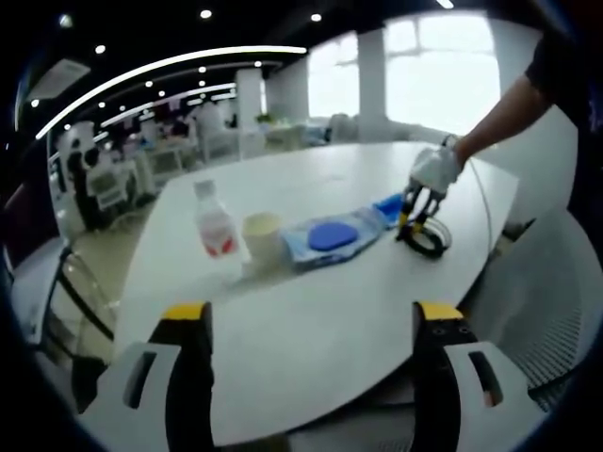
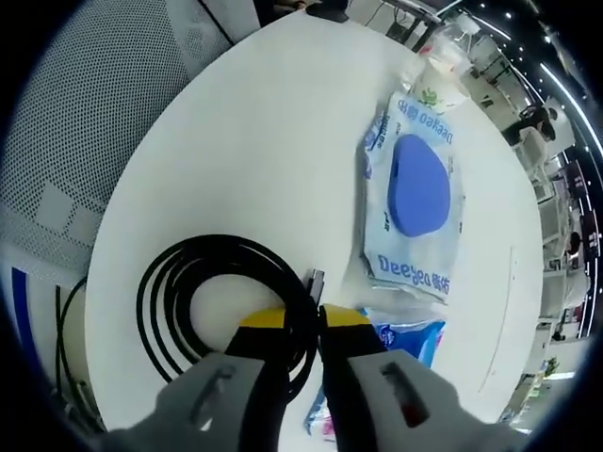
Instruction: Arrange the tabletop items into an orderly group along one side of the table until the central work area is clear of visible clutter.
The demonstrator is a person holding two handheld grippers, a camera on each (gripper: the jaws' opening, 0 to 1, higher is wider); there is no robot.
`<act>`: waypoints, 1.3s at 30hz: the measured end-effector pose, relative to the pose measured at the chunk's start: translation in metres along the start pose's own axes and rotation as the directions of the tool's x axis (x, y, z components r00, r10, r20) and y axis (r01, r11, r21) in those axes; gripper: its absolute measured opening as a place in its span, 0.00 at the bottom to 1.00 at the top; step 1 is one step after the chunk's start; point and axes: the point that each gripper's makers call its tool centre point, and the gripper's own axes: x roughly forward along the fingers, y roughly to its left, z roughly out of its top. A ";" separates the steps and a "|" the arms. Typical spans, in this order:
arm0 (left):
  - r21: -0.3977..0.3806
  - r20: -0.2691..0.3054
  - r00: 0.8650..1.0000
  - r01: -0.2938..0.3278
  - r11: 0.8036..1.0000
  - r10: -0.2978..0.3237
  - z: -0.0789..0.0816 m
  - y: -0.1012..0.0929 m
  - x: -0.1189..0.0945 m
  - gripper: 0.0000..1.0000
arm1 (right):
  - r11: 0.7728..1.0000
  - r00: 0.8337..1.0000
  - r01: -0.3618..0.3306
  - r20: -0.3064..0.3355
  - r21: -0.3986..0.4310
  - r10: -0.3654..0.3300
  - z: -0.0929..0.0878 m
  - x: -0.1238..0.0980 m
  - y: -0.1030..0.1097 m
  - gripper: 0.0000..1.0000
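Observation:
A black cable coil lies near the table's rounded end. My right gripper is shut on its strands, with the cable's plug just beyond the yellow tips. In the left gripper view a gloved hand holds that right gripper over the coil. A blue-lidded wipes pack lies flat beside the coil, and a small blue packet is next to my right jaw. A plastic bottle, a white cup and the wipes pack stand in a row mid-table. My left gripper hangs open over the near table edge.
The white oval table has bare surface in front of the row. A mesh chair stands at its right; another mesh chair back is beyond the table's end. Office desks and chairs fill the room behind.

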 end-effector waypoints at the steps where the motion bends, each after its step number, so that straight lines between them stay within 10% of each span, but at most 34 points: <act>1: 0.000 0.000 1.000 0.000 1.000 0.000 0.000 0.000 0.000 0.84 | 1.000 1.000 0.001 0.003 0.001 -0.001 0.001 0.000 0.000 0.10; 22: 0.002 0.014 1.000 0.005 1.000 -0.005 0.002 -0.001 0.000 0.84 | 0.920 0.997 -0.011 0.079 0.391 -0.022 0.020 0.003 0.000 0.10; 39: 0.008 0.004 1.000 0.021 1.000 -0.021 0.000 -0.003 0.000 0.84 | 0.883 0.995 0.043 0.059 0.468 -0.080 0.018 0.012 -0.005 0.11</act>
